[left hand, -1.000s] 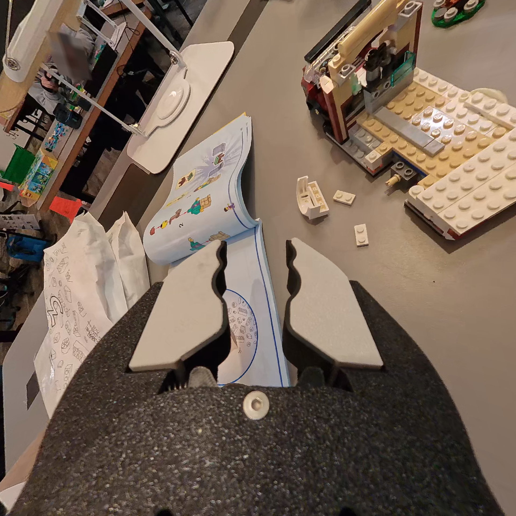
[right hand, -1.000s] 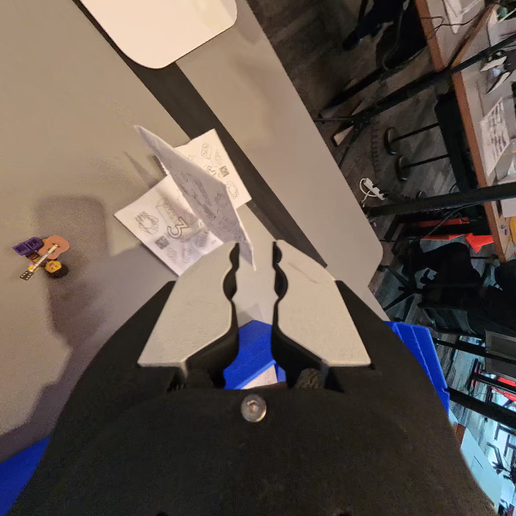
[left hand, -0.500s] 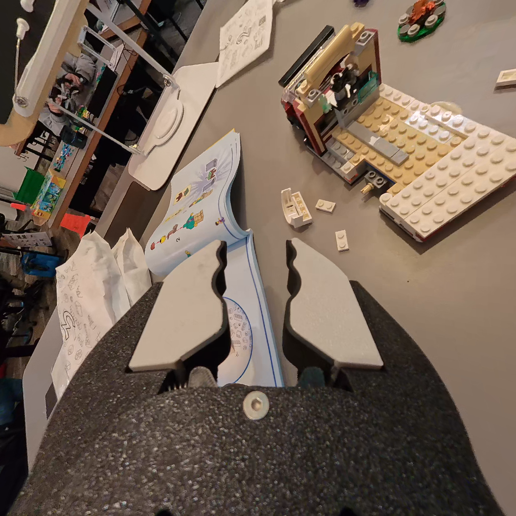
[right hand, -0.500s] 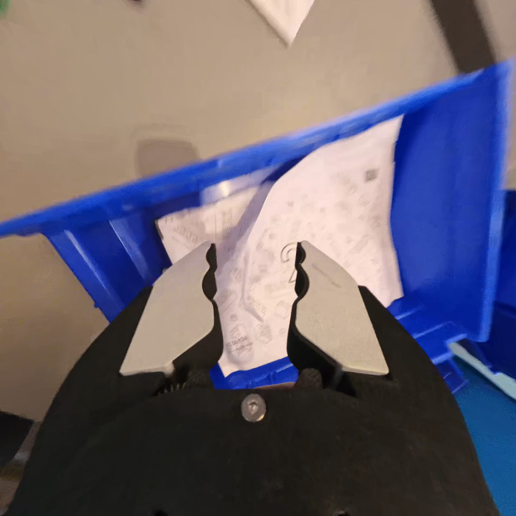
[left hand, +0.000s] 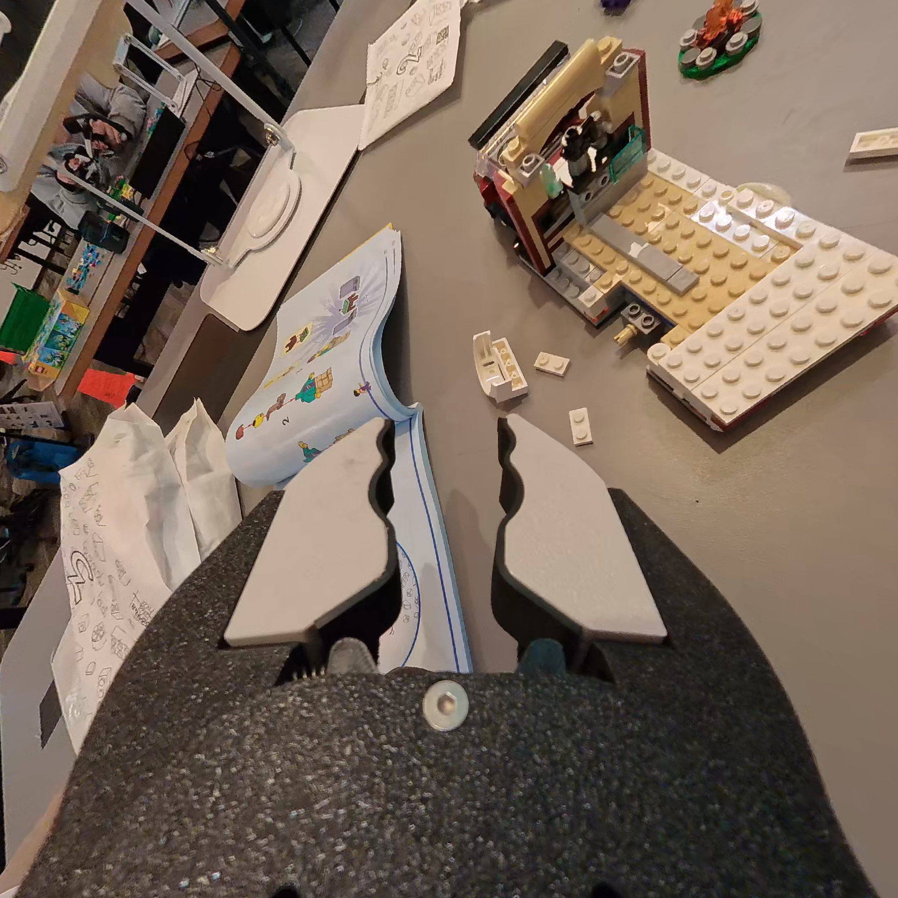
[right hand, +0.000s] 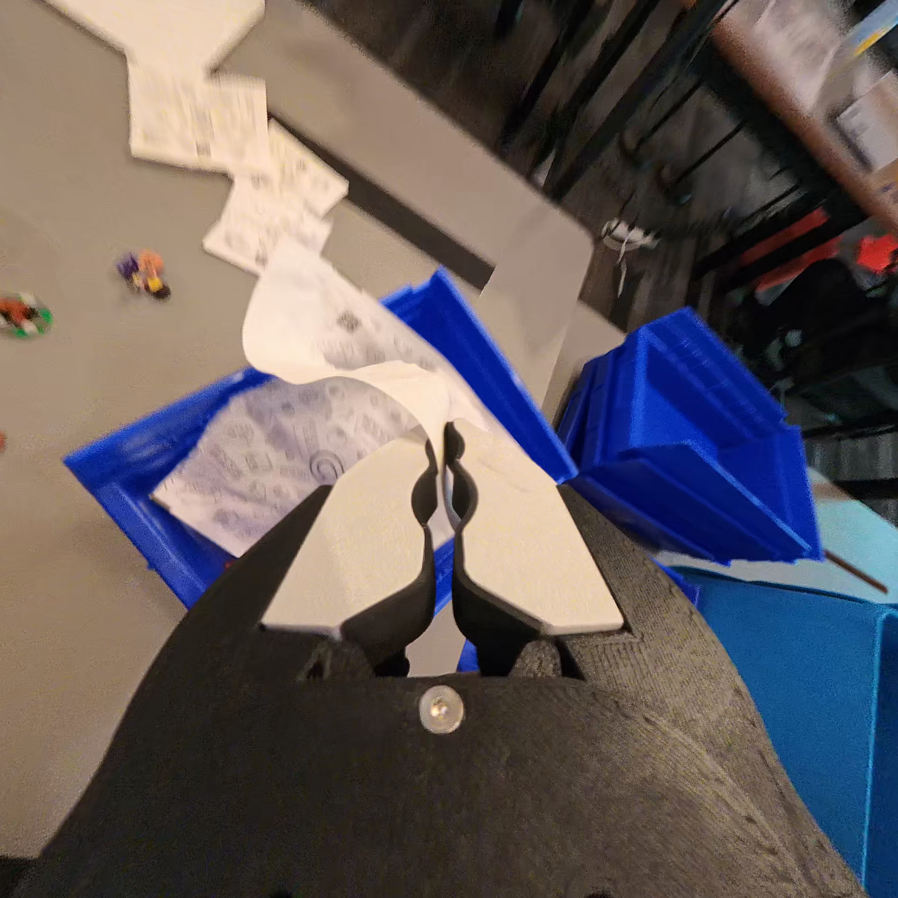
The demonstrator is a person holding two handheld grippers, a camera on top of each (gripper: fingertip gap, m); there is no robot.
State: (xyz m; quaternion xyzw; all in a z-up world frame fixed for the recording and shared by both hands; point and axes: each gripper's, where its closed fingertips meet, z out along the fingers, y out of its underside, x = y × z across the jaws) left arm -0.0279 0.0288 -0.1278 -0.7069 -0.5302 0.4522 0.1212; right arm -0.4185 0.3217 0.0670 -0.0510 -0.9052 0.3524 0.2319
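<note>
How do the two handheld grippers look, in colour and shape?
Both look alike. The left gripper and the right gripper each have a rough black body, a silver screw in the middle, and two flat grey fingers with wavy black inner edges. No cables or sleeves show.

My left view is sharp and evenly lit: soft indoor light from above leaves short, faint shadows beside the brick model [left hand: 690,272] and the open booklet [left hand: 330,369] on the grey table [left hand: 680,559]. Pale glare sits on the white studs at the right edge. The wide lens bends the upper left corner, where the background is dim. My right view is smeared with motion blur: the white printed paper bag [right hand: 340,340], the blue bin [right hand: 486,350] and the dark upper right all streak. Only my own fingers [right hand: 525,534] stay fairly crisp at the frame's lower centre.
</note>
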